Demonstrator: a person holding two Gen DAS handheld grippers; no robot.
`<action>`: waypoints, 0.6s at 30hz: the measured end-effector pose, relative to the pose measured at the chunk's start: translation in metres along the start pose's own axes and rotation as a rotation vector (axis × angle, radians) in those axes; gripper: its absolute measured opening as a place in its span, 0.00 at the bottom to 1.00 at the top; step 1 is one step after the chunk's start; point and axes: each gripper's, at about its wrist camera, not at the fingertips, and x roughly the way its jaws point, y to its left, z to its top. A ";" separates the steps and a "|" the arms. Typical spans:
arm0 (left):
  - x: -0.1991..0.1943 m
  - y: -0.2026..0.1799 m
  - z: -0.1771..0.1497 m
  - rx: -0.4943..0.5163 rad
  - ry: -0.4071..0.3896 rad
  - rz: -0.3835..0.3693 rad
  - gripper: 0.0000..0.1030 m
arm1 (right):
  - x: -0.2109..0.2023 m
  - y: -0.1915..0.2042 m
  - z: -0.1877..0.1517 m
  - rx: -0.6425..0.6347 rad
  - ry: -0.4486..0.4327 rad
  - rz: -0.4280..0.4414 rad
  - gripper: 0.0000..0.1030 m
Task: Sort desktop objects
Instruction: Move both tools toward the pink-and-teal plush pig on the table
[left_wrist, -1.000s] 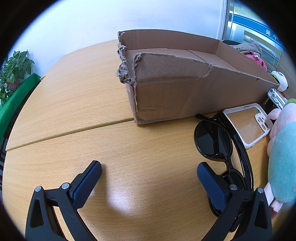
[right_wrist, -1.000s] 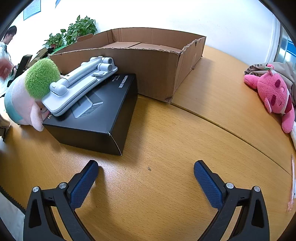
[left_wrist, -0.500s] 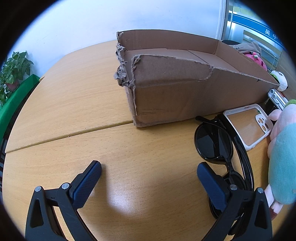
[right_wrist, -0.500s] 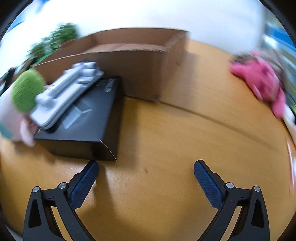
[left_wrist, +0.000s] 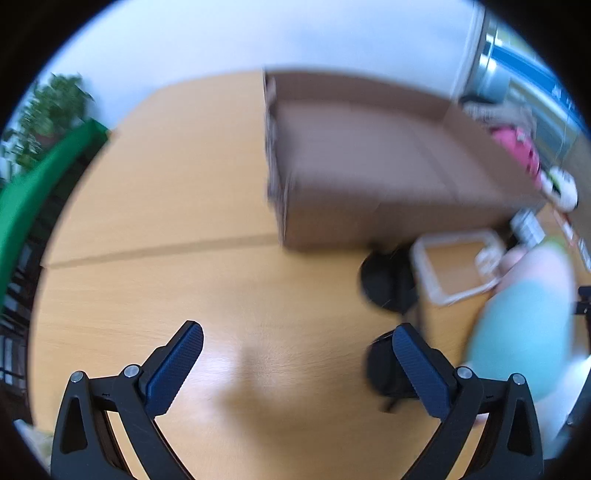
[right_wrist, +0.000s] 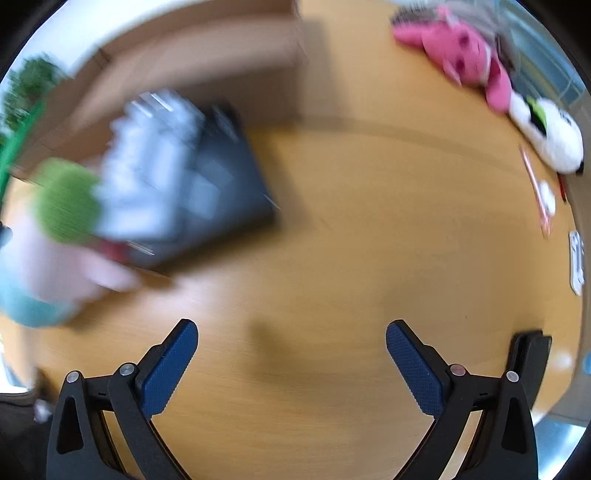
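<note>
Both views are motion-blurred. My left gripper is open and empty above the wooden table. Black sunglasses lie just right of its right finger, beside a white phone case and a teal and pink plush. The cardboard box stands behind them. My right gripper is open and empty over bare table. To its upper left a black box carries a grey stand, next to the green-haired plush.
A pink plush and a white plush lie at the far right of the table, with a pen and small white items near the right edge. A green chair back and a plant stand beyond the left edge.
Both grippers have lifted and tilted down, so the table shows from higher up. The right view swung right, and the black box and plush shifted left. Both grippers stay open.
</note>
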 end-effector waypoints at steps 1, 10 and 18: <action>-0.020 -0.008 0.007 -0.003 -0.024 0.022 0.99 | -0.012 0.006 0.004 -0.003 -0.023 0.023 1.00; -0.120 -0.095 0.053 -0.198 -0.123 -0.036 0.99 | -0.115 0.061 0.040 -0.066 -0.162 0.216 1.00; -0.144 -0.142 0.066 -0.146 -0.117 0.013 0.99 | -0.143 0.050 0.030 -0.023 -0.168 0.220 1.00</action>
